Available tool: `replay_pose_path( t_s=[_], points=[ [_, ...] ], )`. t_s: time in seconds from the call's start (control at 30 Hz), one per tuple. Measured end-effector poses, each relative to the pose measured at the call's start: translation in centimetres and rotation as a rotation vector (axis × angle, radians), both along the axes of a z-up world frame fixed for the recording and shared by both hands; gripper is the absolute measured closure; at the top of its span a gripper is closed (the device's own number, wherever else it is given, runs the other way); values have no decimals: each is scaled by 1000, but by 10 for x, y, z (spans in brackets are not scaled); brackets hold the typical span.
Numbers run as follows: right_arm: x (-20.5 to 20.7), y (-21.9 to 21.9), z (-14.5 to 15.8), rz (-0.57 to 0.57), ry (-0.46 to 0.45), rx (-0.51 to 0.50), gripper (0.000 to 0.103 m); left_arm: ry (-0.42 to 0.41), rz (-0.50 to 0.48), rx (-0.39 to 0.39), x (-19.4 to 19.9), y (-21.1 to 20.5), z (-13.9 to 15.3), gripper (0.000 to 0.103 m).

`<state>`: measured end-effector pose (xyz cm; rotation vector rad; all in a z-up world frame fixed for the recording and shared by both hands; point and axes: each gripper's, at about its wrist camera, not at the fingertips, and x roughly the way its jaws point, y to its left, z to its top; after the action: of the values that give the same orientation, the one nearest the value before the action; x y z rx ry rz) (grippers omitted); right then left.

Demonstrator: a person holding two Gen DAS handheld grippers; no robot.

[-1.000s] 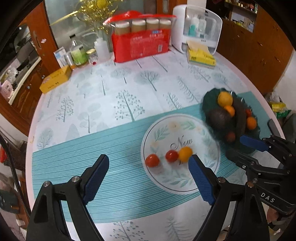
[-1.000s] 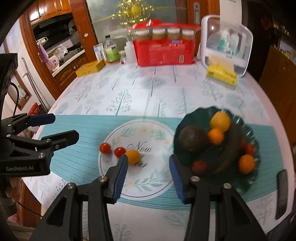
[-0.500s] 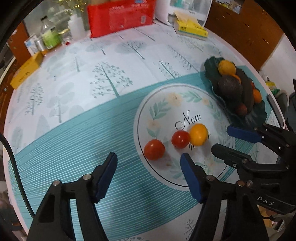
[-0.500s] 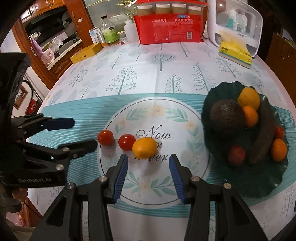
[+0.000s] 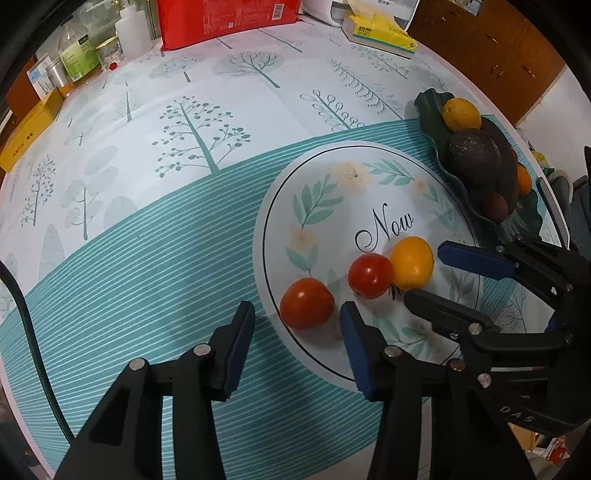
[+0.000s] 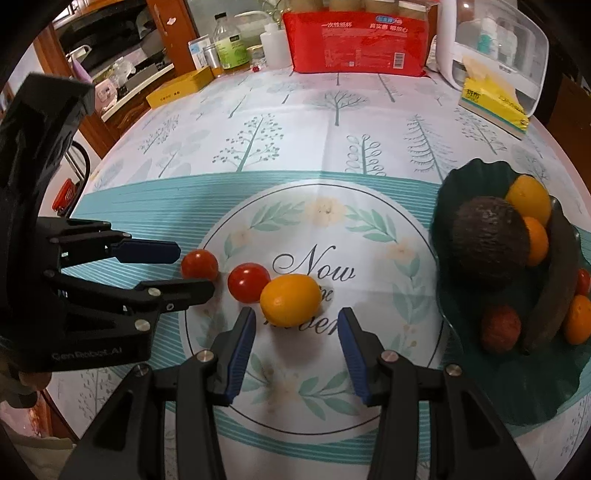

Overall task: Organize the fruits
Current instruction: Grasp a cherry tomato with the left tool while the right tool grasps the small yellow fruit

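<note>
Three small fruits lie in a row on the tablecloth's printed circle: a red tomato [image 5: 306, 302] [image 6: 199, 264], a second tomato [image 5: 371, 275] [image 6: 248, 282] and a yellow-orange fruit [image 5: 412, 262] [image 6: 290, 299]. My left gripper [image 5: 295, 325] [image 6: 177, 267] points steeply down with the first tomato between its fingertips. Its jaws are closing, with a gap still showing beside the tomato. My right gripper [image 6: 295, 325] [image 5: 428, 273] is open, and the yellow-orange fruit sits just past its tips. To the right a dark green bowl [image 6: 454, 184] [image 5: 432, 118] holds an avocado [image 6: 487, 243], oranges and other fruit.
At the back of the table stand a red package [image 6: 354, 33], a white container [image 6: 495, 40], a yellow tissue pack [image 6: 491, 103], bottles [image 6: 229, 44] and a yellow box [image 6: 181, 86]. The round table's edge curves close on the left and right.
Both grippers have sunk toward the row of fruits. The left jaws have narrowed around the left tomato. The right jaws keep the same width.
</note>
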<state>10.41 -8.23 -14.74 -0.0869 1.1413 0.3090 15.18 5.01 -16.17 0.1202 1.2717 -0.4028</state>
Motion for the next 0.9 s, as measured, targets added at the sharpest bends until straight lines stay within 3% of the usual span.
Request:
replay_pose_path(
  t_s=[0.4, 0.5, 0.53, 0.9],
  points=[
    [10, 7, -10, 25, 7, -13, 56, -7, 0, -5, 3, -4, -4, 71],
    [9, 7, -10, 28, 2, -11, 62, -9, -1, -14, 4, -6, -4, 74],
    [9, 8, -10, 31, 1, -10, 66, -11, -2, -13, 4, -7, -4, 74],
    [1, 11, -5, 43, -36, -16, 67, -32, 3, -22, 3, -6, -1, 76]
  ],
)
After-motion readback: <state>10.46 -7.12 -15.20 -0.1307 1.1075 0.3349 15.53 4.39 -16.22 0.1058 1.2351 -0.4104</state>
